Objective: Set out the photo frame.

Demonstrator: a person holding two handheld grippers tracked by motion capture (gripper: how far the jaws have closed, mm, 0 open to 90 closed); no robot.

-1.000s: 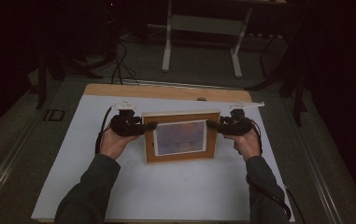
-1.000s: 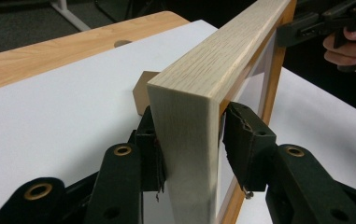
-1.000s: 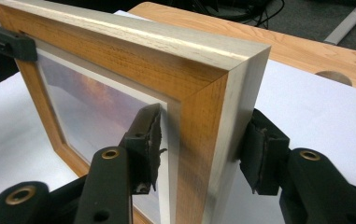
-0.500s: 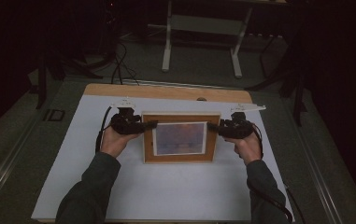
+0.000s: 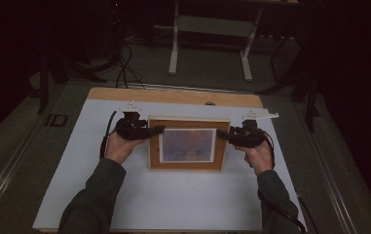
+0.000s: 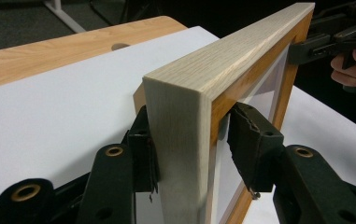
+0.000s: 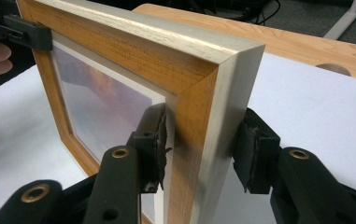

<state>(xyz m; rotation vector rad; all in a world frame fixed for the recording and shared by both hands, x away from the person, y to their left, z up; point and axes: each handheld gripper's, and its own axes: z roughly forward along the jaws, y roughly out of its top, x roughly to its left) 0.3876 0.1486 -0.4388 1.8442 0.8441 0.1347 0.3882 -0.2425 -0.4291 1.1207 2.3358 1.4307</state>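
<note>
A wooden picture frame with a pale sunset print stands on edge on the white board, its picture side toward me. My left gripper straddles its left side. In the left gripper view the frame sits between the jaws of that gripper, which have just been opening: one pad lies on the back, the other stands a little off the front. My right gripper holds the right side. In the right gripper view its jaws have just been closing and both pads press the frame.
The white board lies on a wooden tabletop with a round hole at its far edge. Beyond it are the white legs of another table and cables on the dark floor.
The right hand has edged slightly toward me along the frame's side. The frame and the left hand stay almost where they were.
</note>
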